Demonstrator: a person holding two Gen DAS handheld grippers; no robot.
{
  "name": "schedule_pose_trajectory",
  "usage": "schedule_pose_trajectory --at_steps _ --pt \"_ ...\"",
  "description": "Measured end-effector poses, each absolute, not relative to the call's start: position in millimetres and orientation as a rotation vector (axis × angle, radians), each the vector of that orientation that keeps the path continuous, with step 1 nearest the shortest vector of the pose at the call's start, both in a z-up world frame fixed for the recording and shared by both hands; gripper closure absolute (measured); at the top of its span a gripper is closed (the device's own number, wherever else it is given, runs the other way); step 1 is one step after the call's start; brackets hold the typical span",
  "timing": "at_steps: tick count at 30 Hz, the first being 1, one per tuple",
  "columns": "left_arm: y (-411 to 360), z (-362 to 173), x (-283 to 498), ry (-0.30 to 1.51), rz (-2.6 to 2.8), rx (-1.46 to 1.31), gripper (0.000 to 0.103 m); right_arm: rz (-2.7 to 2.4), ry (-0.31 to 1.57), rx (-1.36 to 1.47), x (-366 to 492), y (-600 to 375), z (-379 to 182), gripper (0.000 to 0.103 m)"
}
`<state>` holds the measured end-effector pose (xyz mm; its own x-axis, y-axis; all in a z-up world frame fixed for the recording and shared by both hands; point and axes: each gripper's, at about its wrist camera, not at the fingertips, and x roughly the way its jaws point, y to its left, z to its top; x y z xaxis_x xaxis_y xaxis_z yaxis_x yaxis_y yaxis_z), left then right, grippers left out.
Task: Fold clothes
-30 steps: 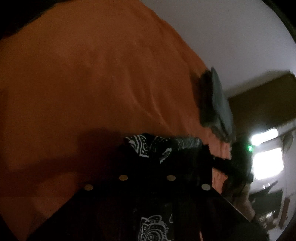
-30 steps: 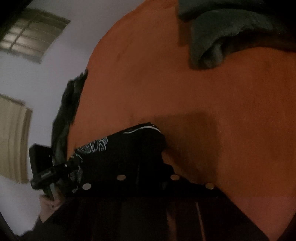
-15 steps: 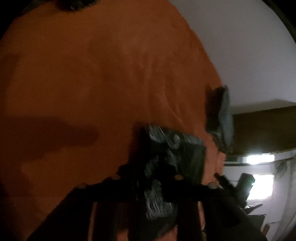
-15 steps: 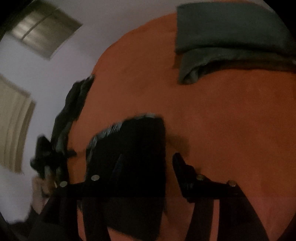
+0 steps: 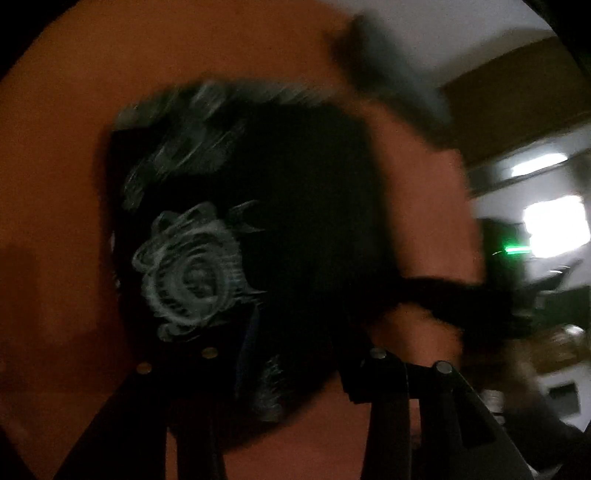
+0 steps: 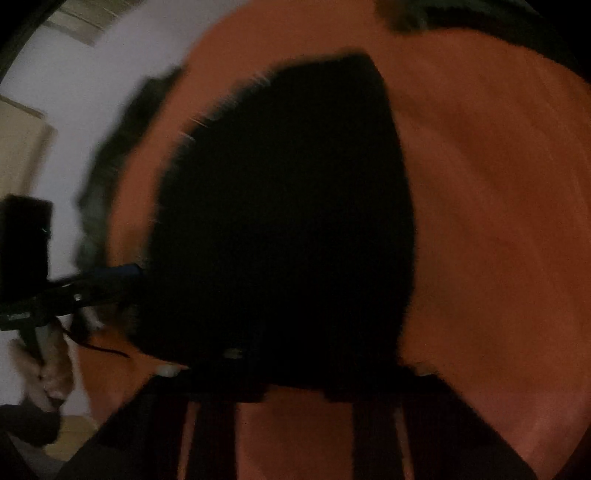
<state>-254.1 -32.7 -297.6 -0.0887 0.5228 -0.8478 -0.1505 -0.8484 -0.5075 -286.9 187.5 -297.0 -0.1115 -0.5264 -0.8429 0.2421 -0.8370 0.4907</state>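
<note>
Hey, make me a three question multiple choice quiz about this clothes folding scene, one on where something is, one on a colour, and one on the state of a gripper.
1. Where does the black garment with the pale swirl print lie?
A. On the orange bed cover
B. On a wooden chair
C. On a tiled floor

2. What colour is the folded cloth pile at the far edge of the orange bed cover?
A. Bright yellow
B. Dark grey-green
C. Pink

3. How does the left gripper stand?
A. Out of view
B. Clamped on the folded pile
C. Fingers apart over the black garment

Answers:
1 A, orange fabric surrounds the garment in both views.
2 B, the pile reads dull grey-green in the right wrist view.
3 C, its fingers show a clear gap and the jaws are opening.
</note>
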Motion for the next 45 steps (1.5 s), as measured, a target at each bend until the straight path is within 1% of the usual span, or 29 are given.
schedule_pose_trajectory --at_steps 1,2,4,6,8,11,12,14,16,18,19,20,22,23,25,26,28,29,31,33,35,38,45 --pt "-38 -297 -253 -0.441 1.983 -1.733 0.063 -1.993 -0.312 1.675 -286 191 -299 0.102" --pt "-43 -296 -252 -0.478 1.979 -1.725 0.063 -1.969 -0.367 1.668 -286 197 -294 0.102" --pt "-55 -286 -248 -0.537 1.991 -1.705 0.062 -1.976 -0.416 1.612 -283 206 -278 0.100" --pt "-69 -271 -244 -0.590 2.016 -1.672 0.062 -1.981 -0.441 1.552 -278 213 -262 0.088" --pt "-87 -260 -238 -0.645 2.034 -1.642 0.062 -1.983 -0.430 1.511 -272 211 -255 0.084" --pt "-102 -265 -227 -0.705 2.026 -1.674 0.062 -1.982 -0.393 1.483 -266 200 -257 0.082" --pt "-106 -269 -222 -0.722 2.016 -1.693 0.062 -1.983 -0.380 1.477 -264 196 -258 0.079" --pt "-114 -278 -214 -0.756 1.997 -1.731 0.062 -2.032 -0.307 1.587 -272 192 -277 0.076" --pt "-124 -289 -205 -0.804 1.976 -1.785 0.062 -2.055 -0.313 1.659 -274 202 -286 0.076" --pt "-138 -295 -196 -0.865 1.931 -1.793 0.062 -2.065 -0.400 1.556 -261 212 -271 0.076" --pt "-141 -299 -193 -0.915 1.902 -1.783 0.062 -2.050 -0.405 1.532 -250 211 -268 0.074" --pt "-144 -306 -189 -1.001 1.854 -1.762 0.062 -2.035 -0.409 1.508 -239 210 -266 0.069" --pt "-151 -321 -183 -1.164 1.756 -1.717 0.062 -2.004 -0.418 1.461 -216 207 -261 0.069" --pt "-154 -328 -179 -1.222 1.732 -1.722 0.062 -1.987 -0.423 1.440 -206 206 -259 0.069" --pt "-158 -339 -173 -1.312 1.705 -1.721 0.062 -1.917 -0.476 1.478 -196 201 -272 0.069" --pt "-157 -341 -171 -1.352 1.703 -1.699 0.062 -1.883 -0.506 1.497 -192 199 -279 0.069" --pt "-154 -342 -167 -1.426 1.695 -1.640 0.061 -1.846 -0.692 1.550 -199 208 -298 0.069" --pt "-150 -341 -165 -1.448 1.695 -1.601 0.059 -1.823 -0.788 1.574 -202 213 -307 0.068" --pt "-142 -342 -162 -1.484 1.707 -1.545 0.044 -1.760 -1.046 1.591 -208 225 -326 0.068" --pt "-134 -346 -159 -1.530 1.730 -1.519 0.042 -1.738 -1.242 1.542 -208 240 -340 0.067" --pt "-128 -354 -157 -1.578 1.717 -1.532 0.041 -1.712 -1.354 1.494 -207 250 -347 0.067" --pt "-125 -365 -155 -1.654 1.705 -1.551 0.041 -1.670 -1.451 1.450 -209 258 -353 0.067" --pt "-131 -373 -157 -1.872 1.683 -1.345 0.042 -1.629 -1.538 1.397 -214 259 -357 0.067"
